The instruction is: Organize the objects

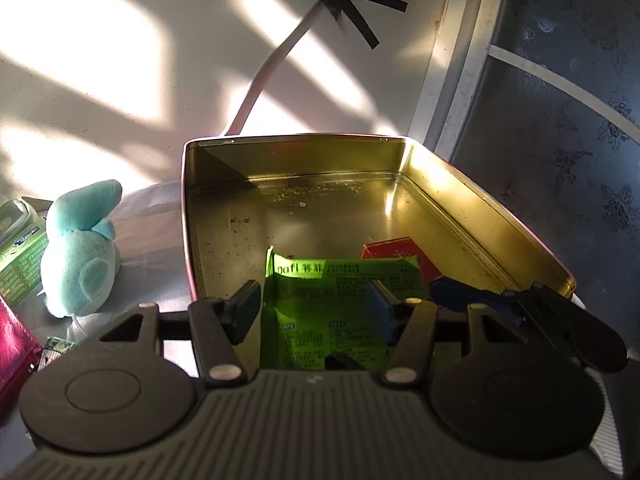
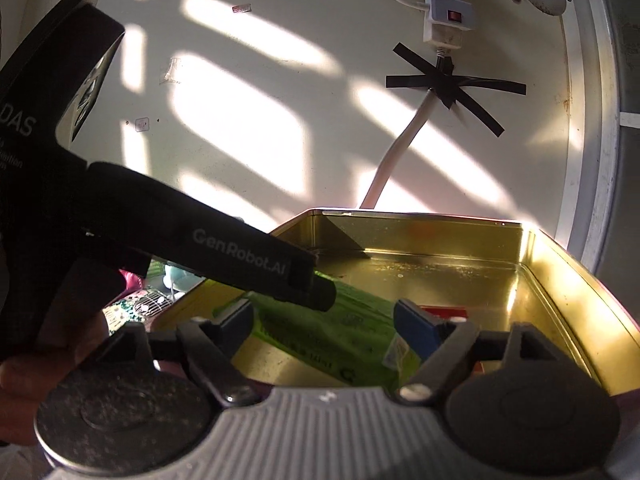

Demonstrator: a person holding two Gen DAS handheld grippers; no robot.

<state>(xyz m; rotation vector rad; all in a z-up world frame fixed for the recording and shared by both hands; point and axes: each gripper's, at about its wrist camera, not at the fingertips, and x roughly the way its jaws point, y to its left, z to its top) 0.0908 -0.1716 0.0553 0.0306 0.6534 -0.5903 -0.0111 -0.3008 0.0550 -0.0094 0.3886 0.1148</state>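
Note:
A gold metal tin [image 1: 460,184] stands open in front of both grippers; it also shows in the right wrist view [image 2: 560,264]. A green packet [image 1: 320,304] lies in its near part, partly over a red box [image 1: 394,249]. My left gripper [image 1: 312,308] is open over the tin's near edge, its pads either side of the packet and apart from it. My right gripper [image 2: 324,324] is open over the same packet [image 2: 348,332], with the red box [image 2: 444,312] beyond. The left gripper's body [image 2: 224,240] crosses the right wrist view.
A teal plush toy [image 1: 84,248] sits left of the tin. Green boxes [image 1: 20,256] and a pink pouch [image 1: 12,344] lie at far left. A white cable [image 1: 272,64] taped with black strips runs to a power strip [image 2: 444,4]. A dark floral surface [image 1: 560,128] lies at right.

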